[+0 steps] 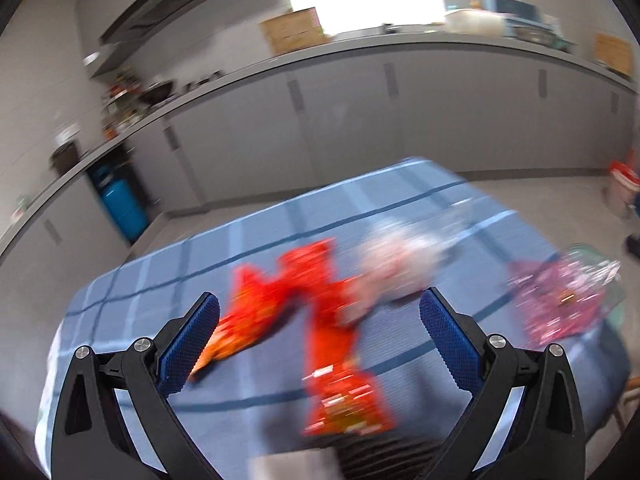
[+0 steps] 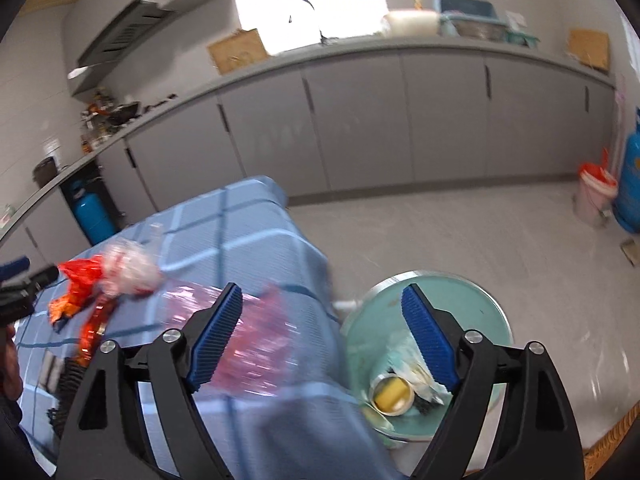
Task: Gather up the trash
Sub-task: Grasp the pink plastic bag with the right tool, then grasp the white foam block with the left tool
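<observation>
Several wrappers lie on a table with a blue checked cloth point(image 1: 256, 236). Red-orange snack wrappers point(image 1: 320, 312) lie in the middle, a crumpled clear-white plastic wrapper point(image 1: 396, 264) behind them, and a pink wrapper point(image 1: 556, 300) near the right edge. My left gripper point(image 1: 320, 312) is open above the red wrappers, holding nothing. My right gripper point(image 2: 322, 308) is open and empty over the table's right edge, with the pink wrapper point(image 2: 256, 340) by its left finger. A teal trash bin point(image 2: 492, 316) stands on the floor beside the table, with a tape roll point(image 2: 394, 396) and scraps inside.
Grey kitchen cabinets point(image 2: 360, 128) and a counter run along the back. A blue gas cylinder point(image 2: 632, 184) and a white bucket point(image 2: 596, 196) stand at the far right on the floor. Another blue cylinder point(image 1: 120, 204) sits under the left counter. A dark ribbed object point(image 2: 68, 380) lies at the table's near edge.
</observation>
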A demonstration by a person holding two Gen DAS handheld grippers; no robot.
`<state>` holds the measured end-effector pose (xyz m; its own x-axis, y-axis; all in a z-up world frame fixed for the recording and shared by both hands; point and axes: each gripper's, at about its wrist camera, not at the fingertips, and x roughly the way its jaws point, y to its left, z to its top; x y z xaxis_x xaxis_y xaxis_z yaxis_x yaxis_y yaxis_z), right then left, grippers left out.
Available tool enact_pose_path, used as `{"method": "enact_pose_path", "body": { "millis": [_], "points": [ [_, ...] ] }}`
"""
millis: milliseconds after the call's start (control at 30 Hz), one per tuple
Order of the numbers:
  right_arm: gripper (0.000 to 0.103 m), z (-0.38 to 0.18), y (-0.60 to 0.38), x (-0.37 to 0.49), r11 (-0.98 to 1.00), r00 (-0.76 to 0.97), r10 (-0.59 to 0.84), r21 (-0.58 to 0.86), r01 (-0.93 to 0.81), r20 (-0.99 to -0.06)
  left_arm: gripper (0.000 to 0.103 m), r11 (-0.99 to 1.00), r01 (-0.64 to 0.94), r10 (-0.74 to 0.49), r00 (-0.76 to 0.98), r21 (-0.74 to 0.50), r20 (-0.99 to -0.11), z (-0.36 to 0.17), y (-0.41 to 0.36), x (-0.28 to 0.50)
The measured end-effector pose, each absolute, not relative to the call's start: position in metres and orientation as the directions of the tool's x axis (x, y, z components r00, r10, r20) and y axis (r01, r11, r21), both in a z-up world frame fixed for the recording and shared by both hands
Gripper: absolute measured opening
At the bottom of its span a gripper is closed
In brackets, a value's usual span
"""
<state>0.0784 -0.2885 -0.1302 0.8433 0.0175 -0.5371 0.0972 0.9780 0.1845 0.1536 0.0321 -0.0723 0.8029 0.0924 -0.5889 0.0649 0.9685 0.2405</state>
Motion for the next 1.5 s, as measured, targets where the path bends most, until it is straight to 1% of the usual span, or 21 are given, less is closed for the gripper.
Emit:
{"method": "enact_pose_path", "body": {
  "millis": [100, 133, 233, 367, 500, 567, 767, 800, 867, 900, 933, 1033, 1067, 1133, 1300, 1500],
  "points": [
    [0.085, -0.122, -0.264, 0.081, 0.986, 0.847, 0.040, 0.157, 0.052, -0.530, 0.099, 0.969, -0.032, 0.179, 0.777, 0.246, -0.603, -0.081, 0.086, 0.146],
    [0.087, -0.121, -0.258, 0.082, 0.988, 0.846, 0.044, 0.151, 0.043, -0.532, 0.099, 0.967, -0.051, 0.197, 0.770, 0.248, -0.607, -0.084, 0.097, 0.144],
    [0.088, -0.123, -0.234, 0.088, 0.993, 0.832, 0.066, 0.119, 0.000, -0.551, 0.099, 0.963, -0.112, 0.246, 0.731, 0.243, -0.637, -0.097, 0.133, 0.135],
    [0.090, -0.138, -0.205, 0.099, 0.999, 0.798, 0.043, 0.039, -0.024, -0.602, 0.099, 0.967, -0.123, 0.244, 0.698, 0.222, -0.674, -0.113, 0.151, 0.119],
    [0.090, -0.161, -0.188, 0.110, 0.999, 0.759, 0.000, -0.030, -0.026, -0.651, 0.099, 0.977, -0.113, 0.208, 0.686, 0.180, -0.698, -0.121, 0.151, 0.109],
    [0.090, -0.173, -0.185, 0.114, 0.999, 0.735, -0.011, -0.039, -0.022, -0.678, 0.099, 0.980, -0.105, 0.194, 0.685, 0.168, -0.702, -0.121, 0.146, 0.105],
    [0.089, -0.189, -0.187, 0.122, 0.999, 0.704, -0.003, -0.026, -0.022, -0.710, 0.099, 0.988, -0.080, 0.152, 0.700, 0.135, -0.698, -0.116, 0.139, 0.098],
    [0.085, -0.189, -0.188, 0.123, 1.000, 0.701, 0.004, -0.017, -0.023, -0.714, 0.099, 0.989, -0.069, 0.141, 0.701, 0.131, -0.699, -0.115, 0.136, 0.096],
    [0.061, -0.192, -0.189, 0.127, 0.999, 0.675, 0.040, 0.016, -0.042, -0.736, 0.099, 0.990, -0.056, 0.131, 0.702, 0.129, -0.700, -0.116, 0.130, 0.093],
    [0.057, -0.192, -0.189, 0.127, 0.998, 0.669, 0.053, 0.027, -0.049, -0.741, 0.099, 0.990, -0.049, 0.126, 0.702, 0.129, -0.701, -0.116, 0.127, 0.092],
    [0.047, -0.192, -0.187, 0.126, 0.998, 0.669, 0.056, 0.025, -0.056, -0.741, 0.099, 0.990, -0.041, 0.126, 0.702, 0.136, -0.701, -0.117, 0.122, 0.091],
    [0.031, -0.188, -0.182, 0.116, 0.997, 0.680, 0.071, 0.027, -0.075, -0.730, 0.099, 0.988, -0.023, 0.122, 0.705, 0.150, -0.699, -0.117, 0.114, 0.087],
    [0.028, -0.186, -0.181, 0.110, 0.996, 0.685, 0.078, 0.031, -0.081, -0.725, 0.099, 0.988, -0.020, 0.122, 0.706, 0.153, -0.698, -0.117, 0.112, 0.086],
    [0.026, -0.183, -0.177, 0.100, 0.996, 0.696, 0.086, 0.034, -0.088, -0.713, 0.099, 0.988, -0.011, 0.116, 0.704, 0.153, -0.701, -0.117, 0.108, 0.084],
    [0.026, -0.176, -0.173, 0.067, 0.994, 0.716, 0.108, 0.053, -0.099, -0.690, 0.099, 0.988, 0.023, 0.096, 0.697, 0.155, -0.710, -0.121, 0.092, 0.080],
    [0.026, -0.181, -0.169, 0.057, 0.992, 0.706, 0.118, 0.054, -0.113, -0.698, 0.099, 0.989, 0.028, 0.088, 0.691, 0.149, -0.717, -0.132, 0.086, 0.082]
  ]
}}
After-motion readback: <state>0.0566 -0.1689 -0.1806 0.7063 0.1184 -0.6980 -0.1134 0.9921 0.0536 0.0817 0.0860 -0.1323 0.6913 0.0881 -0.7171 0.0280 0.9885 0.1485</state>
